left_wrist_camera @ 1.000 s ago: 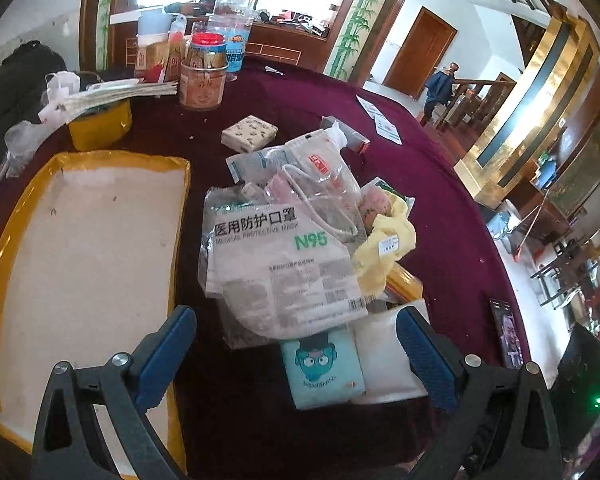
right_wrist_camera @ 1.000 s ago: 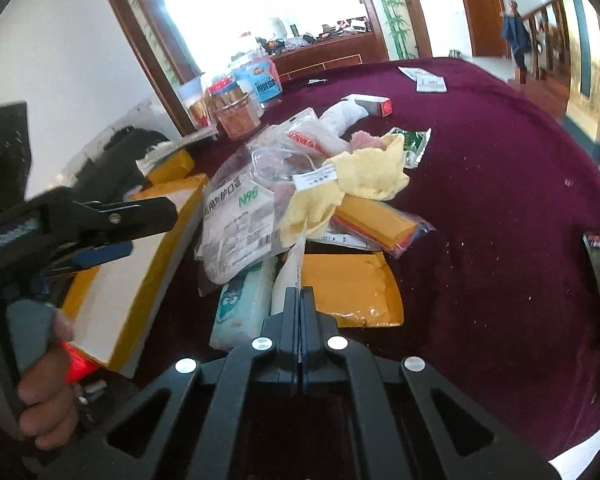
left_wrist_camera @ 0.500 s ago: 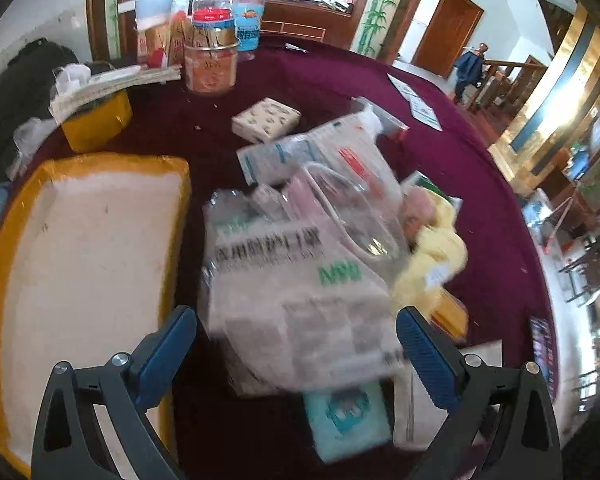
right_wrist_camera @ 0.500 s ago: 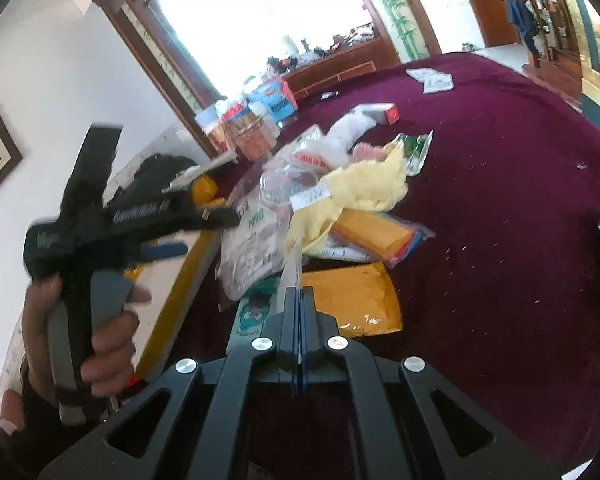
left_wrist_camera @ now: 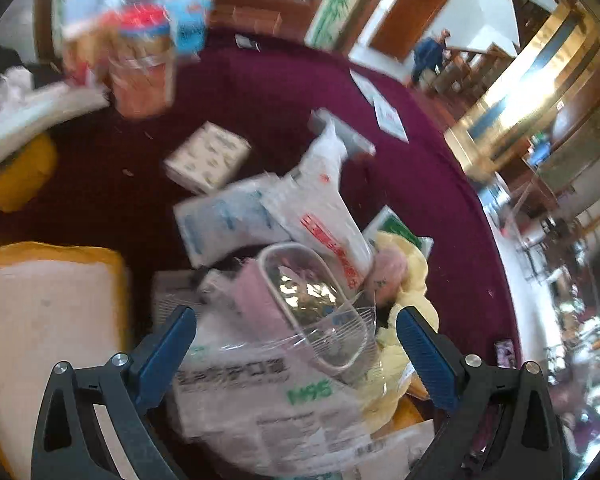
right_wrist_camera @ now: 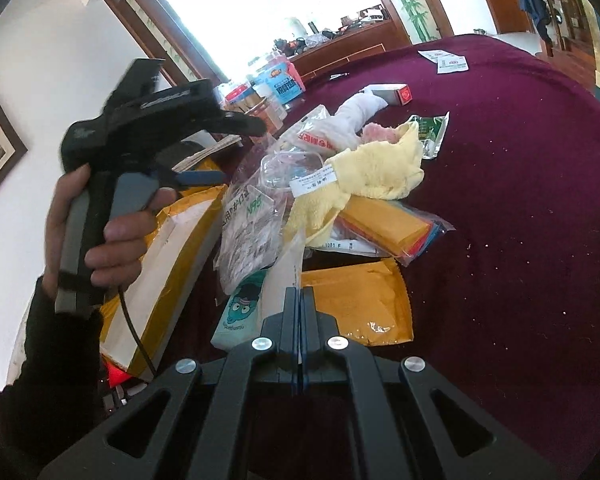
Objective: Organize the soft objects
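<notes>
Two grippers are seen over a table (right_wrist_camera: 520,184) draped in maroon cloth. At the left, the left gripper (left_wrist_camera: 296,344) is held spread wide, nothing gripped, above an N95 mask packet (left_wrist_camera: 268,396) beside a yellow-edged tray (left_wrist_camera: 48,320). Further right, a yellow cloth (right_wrist_camera: 376,168) is draped on the pile. The right gripper (right_wrist_camera: 297,300) is clenched on a thin white sheet (right_wrist_camera: 284,272).

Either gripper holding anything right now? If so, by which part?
Right gripper is shut on the white flat packet, pinching its near edge. Left gripper is open above the N95 mask pack, holding nothing.
</notes>
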Demonstrator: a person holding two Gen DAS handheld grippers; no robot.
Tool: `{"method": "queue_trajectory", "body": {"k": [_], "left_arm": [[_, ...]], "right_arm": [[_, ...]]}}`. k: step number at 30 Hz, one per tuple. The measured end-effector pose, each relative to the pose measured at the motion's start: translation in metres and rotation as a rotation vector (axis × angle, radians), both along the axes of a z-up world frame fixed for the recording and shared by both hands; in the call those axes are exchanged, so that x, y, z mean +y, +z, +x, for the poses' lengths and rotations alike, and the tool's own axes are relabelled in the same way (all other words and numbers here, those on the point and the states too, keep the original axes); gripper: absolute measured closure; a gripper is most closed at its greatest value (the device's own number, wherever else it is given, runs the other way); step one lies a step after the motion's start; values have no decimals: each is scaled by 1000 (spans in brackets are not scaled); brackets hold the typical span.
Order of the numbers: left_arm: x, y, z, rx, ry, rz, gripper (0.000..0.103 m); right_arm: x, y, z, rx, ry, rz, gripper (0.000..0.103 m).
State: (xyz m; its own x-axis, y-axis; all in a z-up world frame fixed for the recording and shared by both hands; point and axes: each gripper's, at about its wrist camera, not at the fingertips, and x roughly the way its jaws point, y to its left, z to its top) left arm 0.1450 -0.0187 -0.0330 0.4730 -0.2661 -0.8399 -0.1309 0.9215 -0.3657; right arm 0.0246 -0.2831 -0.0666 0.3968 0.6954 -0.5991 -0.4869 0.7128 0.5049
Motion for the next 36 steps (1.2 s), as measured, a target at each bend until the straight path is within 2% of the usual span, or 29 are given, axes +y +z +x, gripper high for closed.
{"method": "queue_trajectory", "body": {"k": [2, 4, 6, 11, 14, 16, 18, 20, 22, 23, 25, 26, 27, 28, 30, 32, 36], "left_arm": [[-4, -4, 3, 28, -11, -32, 2], [-11, -1, -3, 14, -22, -47, 2], [-21, 0, -13, 30, -1, -3, 2], [-56, 6, -43, 46, 67, 283, 2], [-83, 2, -47, 45, 26, 395, 4], [-95, -1, -48, 37, 12, 460, 10], [-106, -7, -47, 58, -29, 472, 11], [-113, -16, -49, 87, -69, 475, 18], [-113, -22, -49, 106, -68, 499, 36], [-109, -21, -50, 117, -53, 495, 40], [-98, -14, -56, 101, -18, 473, 60], [-96, -12, -58, 98, -12, 481, 69], [-92, -10, -61, 96, -11, 493, 82], [-92, -9, -65, 93, -9, 504, 89], [-85, -2, -75, 62, 11, 514, 95], [-74, 6, -89, 29, 41, 488, 98], [-51, 21, -110, -28, 94, 397, 101]], "right_arm": [[1, 0, 0, -2, 1, -2, 102], [1, 1, -1, -9, -1, -2, 102], [2, 0, 0, -4, -2, -4, 102], [4, 0, -1, -2, -4, -10, 102], [5, 1, -4, -11, -6, -22, 102], [5, 1, -6, -13, -13, -31, 102], [4, 1, -8, -14, -17, -39, 102], [4, 1, -10, -16, -20, -47, 102], [3, 0, -11, -12, -19, -49, 102], [3, 0, -12, -16, -20, -52, 102], [2, 1, -14, -20, -22, -52, 102], [2, 1, -14, -17, -24, -49, 102], [2, 1, -14, -15, -25, -50, 102], [2, 1, -14, -15, -26, -51, 102], [3, 2, -16, -20, -31, -57, 102], [3, 3, -17, -23, -38, -60, 102], [1, 8, -20, -31, -61, -61, 102]]}}
